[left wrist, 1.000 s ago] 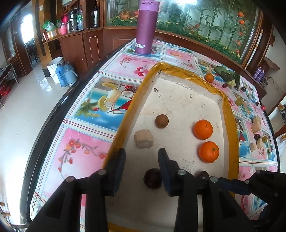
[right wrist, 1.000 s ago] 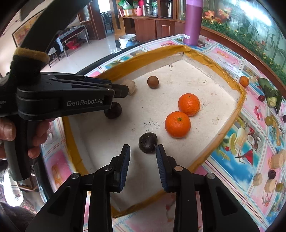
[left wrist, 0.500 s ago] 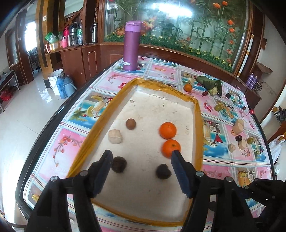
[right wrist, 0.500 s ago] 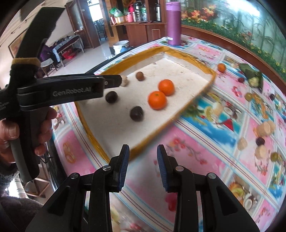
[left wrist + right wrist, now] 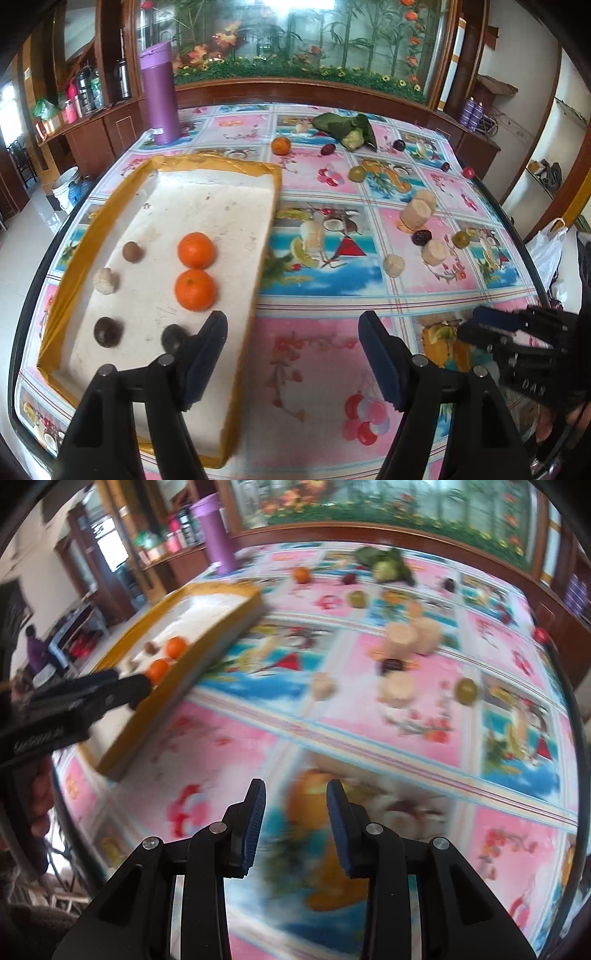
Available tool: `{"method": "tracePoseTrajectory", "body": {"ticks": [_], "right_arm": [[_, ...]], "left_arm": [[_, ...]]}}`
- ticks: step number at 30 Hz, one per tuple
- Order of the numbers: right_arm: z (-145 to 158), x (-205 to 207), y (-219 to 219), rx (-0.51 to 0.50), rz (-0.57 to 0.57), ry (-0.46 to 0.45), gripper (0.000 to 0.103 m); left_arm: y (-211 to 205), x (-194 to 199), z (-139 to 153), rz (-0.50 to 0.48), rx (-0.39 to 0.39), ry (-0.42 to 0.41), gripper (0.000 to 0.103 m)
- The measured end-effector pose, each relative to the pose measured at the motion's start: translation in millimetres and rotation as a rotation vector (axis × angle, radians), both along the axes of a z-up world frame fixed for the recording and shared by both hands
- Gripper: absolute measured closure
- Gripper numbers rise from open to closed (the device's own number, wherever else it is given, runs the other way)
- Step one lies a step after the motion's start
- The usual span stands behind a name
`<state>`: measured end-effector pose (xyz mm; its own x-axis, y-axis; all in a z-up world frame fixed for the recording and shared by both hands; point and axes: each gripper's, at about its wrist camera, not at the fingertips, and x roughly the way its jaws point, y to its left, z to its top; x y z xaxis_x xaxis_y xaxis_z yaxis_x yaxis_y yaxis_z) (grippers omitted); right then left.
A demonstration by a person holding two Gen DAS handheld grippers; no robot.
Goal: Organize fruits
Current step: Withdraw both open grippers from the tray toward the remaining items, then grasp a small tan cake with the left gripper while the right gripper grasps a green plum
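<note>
A fruit-print tablecloth [image 5: 317, 354] covers the table before a wooden cabinet [image 5: 303, 88]; both grippers' jaws gape empty.

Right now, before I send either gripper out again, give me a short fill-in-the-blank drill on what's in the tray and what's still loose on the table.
1. The tray holds ___ oranges.
2. The loose orange lies on the tablecloth, ___ the tray.
3. The left gripper has its jaws ___.
4. The tall bottle beyond the tray is ___ in colour.

Missing words: two; outside; open; purple
</note>
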<state>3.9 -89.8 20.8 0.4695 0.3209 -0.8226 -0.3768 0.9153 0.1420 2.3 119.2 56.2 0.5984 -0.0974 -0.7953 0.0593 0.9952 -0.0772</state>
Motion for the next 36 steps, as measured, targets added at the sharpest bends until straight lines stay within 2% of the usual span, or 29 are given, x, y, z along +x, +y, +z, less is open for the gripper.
{"method": "tracePoseTrajectory", "body": {"ticks": [5, 9, 15, 19, 21, 24, 26, 28, 29, 30, 31, 32, 36], "right_arm": [[2, 32, -50, -0.007, -0.107, -0.027, 0.069], [-1, 64, -71, -0.005, -0.150, -0.027, 0.068], [-15, 98, -72, -0.045, -0.116, -0.030, 0.068], [-18, 108, -72, -0.033, -0.086, -0.048, 0.068], [-18, 109, -70, -0.059, -0.075, -0.064, 0.079], [-16, 107, -73, -0.054, -0.059, -0.074, 0.079], [-15, 104, -75, -0.044, -0.060, -0.076, 0.079], [-13, 101, -80, -0.031, -0.065, -0.072, 0.079], [-13, 99, -82, -0.023, -0.070, -0.067, 0.079], [-12, 98, -84, -0.014, -0.075, -0.062, 0.079], [-11, 96, -87, -0.005, -0.080, -0.060, 0.079], [-10, 94, -89, 0.002, -0.085, -0.059, 0.079], [-6, 85, -95, 0.019, -0.099, -0.063, 0.079]], "left_arm": [[-32, 5, -4, -0.049, 0.031, 0.020, 0.025], [-52, 14, -8, -0.074, 0.048, 0.037, 0.024], [-71, 30, -13, -0.083, 0.072, 0.052, 0.024], [-79, 41, -20, -0.077, 0.057, 0.071, 0.024], [-84, 48, -23, -0.078, 0.043, 0.078, 0.024], [-91, 58, -27, -0.084, 0.030, 0.080, 0.024], [-95, 65, -31, -0.089, 0.015, 0.089, 0.029], [-98, 73, -38, -0.095, -0.001, 0.114, 0.050], [-99, 76, -42, -0.098, -0.017, 0.131, 0.057], [-99, 77, -44, -0.092, -0.021, 0.122, 0.063], [-100, 76, -43, -0.099, -0.024, 0.098, 0.075], [-101, 77, -45, -0.114, -0.024, 0.099, 0.079], [-99, 74, -44, -0.116, -0.024, 0.080, 0.080]]}}
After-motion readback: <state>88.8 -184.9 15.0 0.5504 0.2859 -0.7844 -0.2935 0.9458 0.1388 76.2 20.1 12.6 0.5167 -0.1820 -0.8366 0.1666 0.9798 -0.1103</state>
